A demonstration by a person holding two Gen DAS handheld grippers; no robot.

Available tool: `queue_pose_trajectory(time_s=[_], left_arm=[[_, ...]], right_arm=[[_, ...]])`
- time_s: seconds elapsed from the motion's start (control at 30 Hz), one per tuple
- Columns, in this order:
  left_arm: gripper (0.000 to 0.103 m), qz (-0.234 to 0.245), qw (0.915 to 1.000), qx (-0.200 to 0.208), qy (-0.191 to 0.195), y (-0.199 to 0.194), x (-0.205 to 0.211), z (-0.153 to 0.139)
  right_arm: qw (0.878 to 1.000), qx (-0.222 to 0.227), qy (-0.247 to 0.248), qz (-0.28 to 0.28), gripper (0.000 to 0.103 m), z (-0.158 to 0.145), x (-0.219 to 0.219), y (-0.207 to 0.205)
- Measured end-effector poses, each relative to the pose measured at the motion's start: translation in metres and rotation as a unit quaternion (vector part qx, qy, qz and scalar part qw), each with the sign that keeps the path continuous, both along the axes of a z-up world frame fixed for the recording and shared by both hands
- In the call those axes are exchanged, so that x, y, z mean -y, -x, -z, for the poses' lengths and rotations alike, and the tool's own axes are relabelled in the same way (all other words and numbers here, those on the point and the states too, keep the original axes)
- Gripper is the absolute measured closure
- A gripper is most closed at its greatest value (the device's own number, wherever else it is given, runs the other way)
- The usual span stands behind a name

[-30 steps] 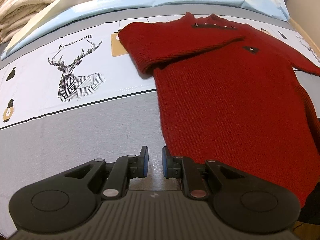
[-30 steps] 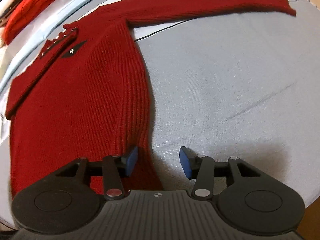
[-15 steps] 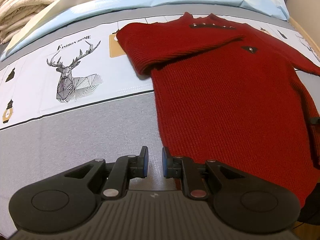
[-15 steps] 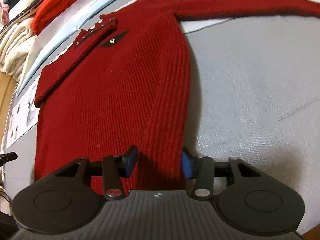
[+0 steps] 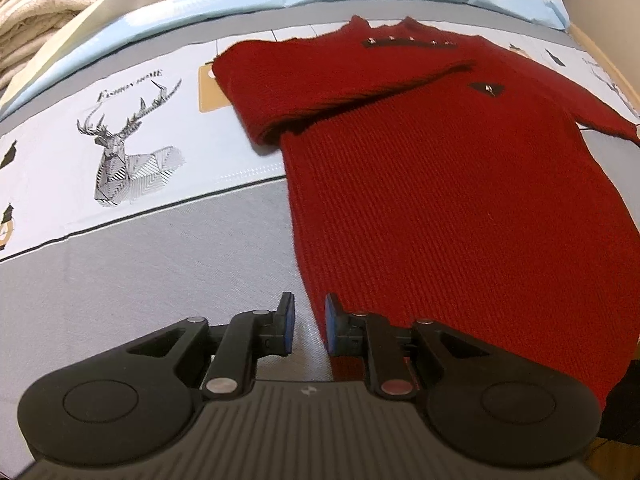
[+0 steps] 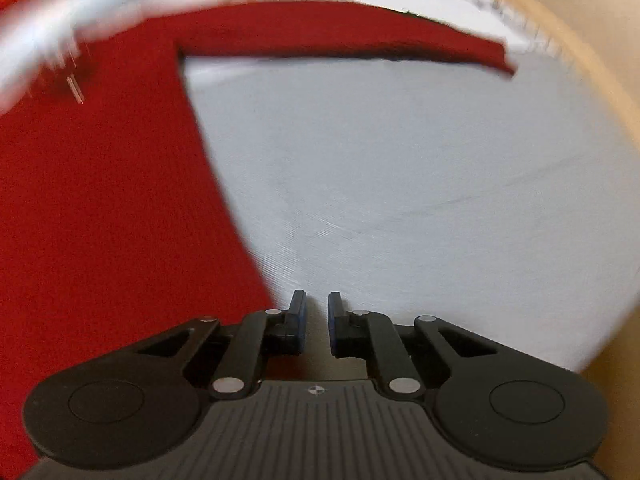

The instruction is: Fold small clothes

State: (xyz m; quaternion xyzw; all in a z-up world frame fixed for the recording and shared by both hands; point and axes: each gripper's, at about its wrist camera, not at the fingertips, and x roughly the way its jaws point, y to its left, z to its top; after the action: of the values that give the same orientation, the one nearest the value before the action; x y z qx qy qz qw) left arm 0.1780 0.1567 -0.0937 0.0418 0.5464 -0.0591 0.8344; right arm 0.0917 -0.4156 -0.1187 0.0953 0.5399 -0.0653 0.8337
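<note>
Sweater (image 5: 440, 200) lying on bed (image 5: 160, 264); both jaws narrowly parted, gripping nothing, risking hem slipping through shallow pinch.

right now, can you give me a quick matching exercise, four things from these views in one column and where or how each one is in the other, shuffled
Things:
1. folded sleeve
2. outstretched sleeve
3. deer print
4. left gripper

Places or states:
A. on the white band of the bedsheet, beside the red sweater
B. laid across the sweater's chest
C. jaws slightly apart at the hem's corner
D. lying flat on the grey sheet, reaching away from the body

Pairs: 1-B, 2-D, 3-A, 4-C
</note>
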Motion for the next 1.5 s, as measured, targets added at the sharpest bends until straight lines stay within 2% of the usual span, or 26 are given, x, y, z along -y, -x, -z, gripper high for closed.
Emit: queue_pose_trajectory(time_s=[0.03,0.07,0.1,0.13,0.17,0.2,0.23,0.27,0.33,0.4,0.43,0.47,0.53,0.63,0.73,0.83,0.9,0.93,1.03,1.13,1.3,1.37,1.43,1.5], left_arm=[[0.079,0.001,1.0000,-0.004,0.001,0.000,0.001,0.002],[0.079,0.002,1.0000,-0.008,0.001,-0.001,0.002,0.005],[0.079,0.002,0.9999,-0.014,0.002,-0.001,0.003,0.008],[0.079,0.000,0.9998,-0.018,0.004,-0.001,0.004,0.011],[0.079,-0.001,0.9997,-0.025,0.008,-0.001,0.003,0.014],[0.079,-0.002,0.9994,-0.033,0.014,-0.001,0.003,0.018],[0.079,-0.002,0.9990,-0.041,0.019,0.000,0.003,0.021],[0.079,0.001,0.9984,-0.051,0.023,0.000,0.005,0.027],[0.079,0.015,0.9970,-0.074,0.018,0.005,0.009,0.040],[0.076,0.039,0.9918,-0.116,-0.037,0.011,0.014,0.065],[0.068,0.052,0.9897,-0.116,-0.065,0.014,0.015,0.070],[0.068,0.059,0.9896,-0.110,-0.072,0.014,0.015,0.069],[0.070,0.035,0.9916,-0.110,-0.058,0.009,0.010,0.064],[0.070,0.016,0.9962,-0.056,-0.065,0.002,0.009,0.044],[0.070,-0.004,0.9988,0.017,-0.046,-0.005,0.015,0.019],[0.070,-0.008,0.9951,0.079,-0.059,-0.006,0.031,0.004],[0.070,-0.008,0.9905,0.119,-0.068,-0.007,0.048,-0.003],[0.070,-0.001,0.9872,0.142,-0.072,-0.008,0.059,-0.007],[0.070,0.027,0.9777,0.195,-0.074,-0.023,0.087,-0.011],[0.070,0.029,0.9738,0.213,-0.075,-0.052,0.114,-0.004],[0.069,0.038,0.9710,0.226,-0.068,-0.116,0.163,0.014],[0.067,0.051,0.9724,0.218,-0.067,-0.141,0.185,0.028],[0.060,0.064,0.9757,0.197,-0.071,-0.167,0.204,0.044],[0.060,0.073,0.9754,0.189,-0.087,-0.190,0.220,0.059]], right_arm=[[0.999,0.014,-0.038,0.005,0.088,-0.003,0.003,0.001],[0.998,0.014,-0.059,-0.003,0.075,-0.002,0.002,0.000],[0.998,0.004,-0.060,-0.019,0.068,0.002,-0.004,-0.001],[0.998,-0.015,-0.039,-0.043,0.068,0.007,-0.010,-0.001],[0.997,-0.039,0.001,-0.066,0.067,0.015,-0.018,-0.001],[0.994,-0.057,0.044,-0.080,0.059,0.020,-0.025,-0.003],[0.994,-0.054,0.054,-0.078,0.060,0.019,-0.026,-0.004],[0.995,-0.048,0.049,-0.066,0.063,0.015,-0.025,-0.006],[0.998,-0.016,0.043,-0.035,0.063,0.001,-0.023,-0.011],[0.998,0.034,0.038,-0.025,0.063,-0.020,-0.026,-0.012],[0.998,0.055,0.033,-0.024,0.063,-0.030,-0.030,-0.012],[0.996,0.077,0.028,-0.025,0.063,-0.039,-0.035,-0.013],[0.994,0.101,0.013,-0.032,0.063,-0.049,-0.049,-0.015],[0.991,0.129,-0.013,-0.044,0.062,-0.072,-0.079,-0.034],[0.981,0.178,-0.034,-0.066,0.061,-0.107,-0.117,-0.056],[0.973,0.214,-0.058,-0.066,0.061,-0.126,-0.143,-0.079],[0.967,0.232,-0.089,-0.063,0.061,-0.126,-0.144,-0.088],[0.965,0.236,-0.098,-0.063,0.061,-0.120,-0.146,-0.089],[0.979,0.179,-0.084,-0.049,0.060,-0.096,-0.153,-0.109],[0.979,0.158,-0.117,-0.057,0.060,-0.087,-0.152,-0.123],[0.980,0.168,-0.090,-0.051,0.061,-0.094,-0.135,-0.128],[0.982,0.160,-0.092,-0.034,0.061,-0.090,-0.125,-0.131],[0.985,0.148,-0.093,-0.017,0.060,-0.087,-0.115,-0.134],[0.985,0.143,-0.097,-0.008,0.060,-0.080,-0.109,-0.136]])
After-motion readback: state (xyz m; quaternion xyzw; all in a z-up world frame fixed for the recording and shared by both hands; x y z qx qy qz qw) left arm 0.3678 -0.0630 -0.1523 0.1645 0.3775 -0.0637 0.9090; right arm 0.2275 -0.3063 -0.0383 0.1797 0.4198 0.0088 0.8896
